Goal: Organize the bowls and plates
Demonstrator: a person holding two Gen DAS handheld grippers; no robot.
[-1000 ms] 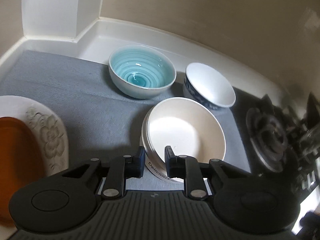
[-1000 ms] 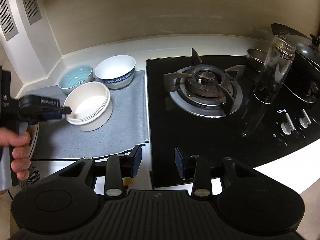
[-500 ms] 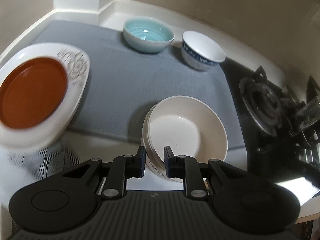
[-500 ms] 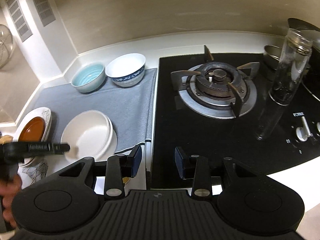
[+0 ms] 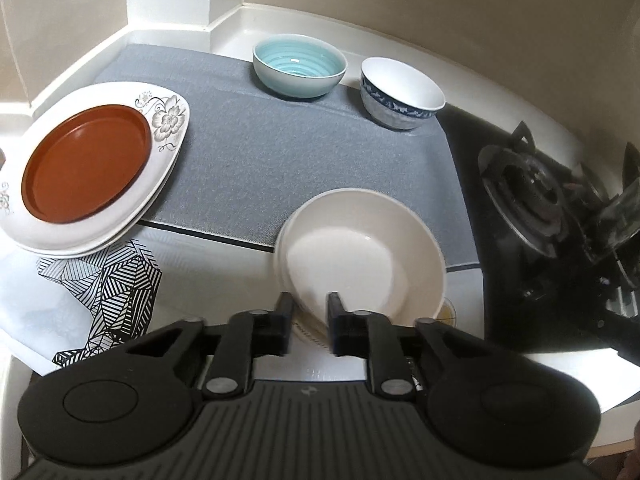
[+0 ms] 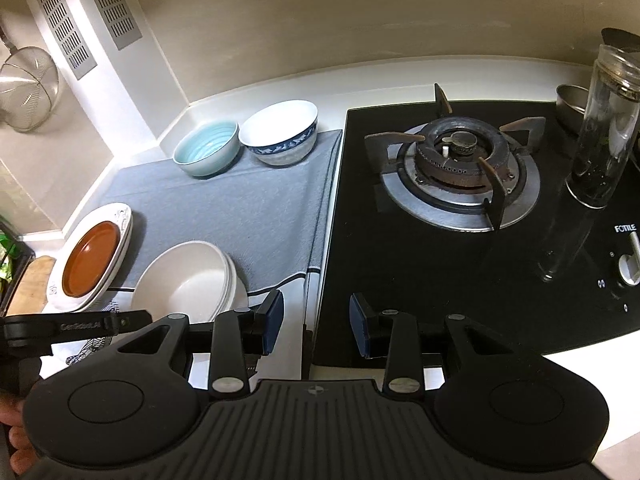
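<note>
My left gripper (image 5: 307, 312) is shut on the near rim of a stack of cream bowls (image 5: 360, 256) and holds it above the front edge of the grey mat (image 5: 288, 140); the stack also shows in the right wrist view (image 6: 188, 280). A light blue bowl (image 5: 299, 66) and a white bowl with a blue pattern (image 5: 400, 92) stand at the back of the mat. A brown plate (image 5: 86, 158) lies on a stack of white floral plates (image 5: 168, 120) at the left. My right gripper (image 6: 316, 322) is open and empty near the counter's front edge.
A black gas hob with a burner (image 6: 460, 164) lies right of the mat. A tall glass jar (image 6: 600, 128) and a metal pot (image 6: 572, 100) stand at its far right. A black-and-white patterned cloth (image 5: 100, 280) lies at the front left. A wire strainer (image 6: 28, 88) hangs at left.
My left gripper has pulled back and up with the cream bowl stack, from the middle of the mat to its front edge. The right gripper has shifted a little and stays open.
</note>
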